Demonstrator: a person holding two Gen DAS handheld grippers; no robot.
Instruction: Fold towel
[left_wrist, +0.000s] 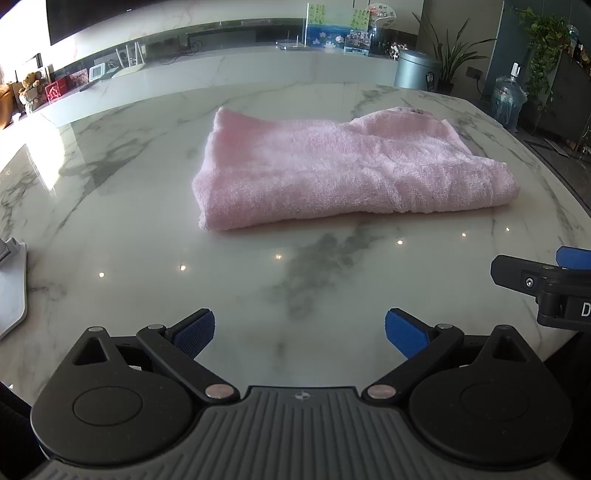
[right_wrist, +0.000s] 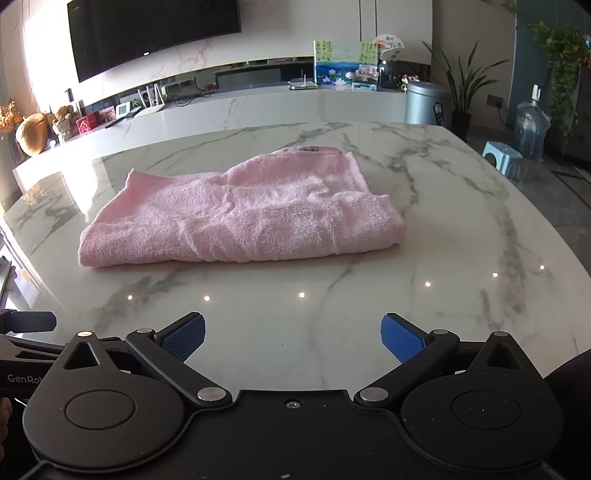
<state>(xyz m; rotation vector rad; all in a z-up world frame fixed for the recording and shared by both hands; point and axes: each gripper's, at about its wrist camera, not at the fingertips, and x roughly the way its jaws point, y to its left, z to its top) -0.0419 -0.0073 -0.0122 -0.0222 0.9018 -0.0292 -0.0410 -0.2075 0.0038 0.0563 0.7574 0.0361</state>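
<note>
1. The pink towel (left_wrist: 343, 173) lies near the middle of the marble table (left_wrist: 147, 258), already doubled over, its rounded fold along the near edge. That suggests the folding is partly or wholly done.
2. Its terry surface is wrinkled; the far layers do not line up, and a small label shows at the far edge.
3. The left gripper (left_wrist: 299, 330) is held low over bare table, well short of the towel, fingers spread wide and empty, probably waiting or backed off.
4. The right gripper (right_wrist: 293, 338) is likewise spread, holding nothing, beside the left one.
</note>
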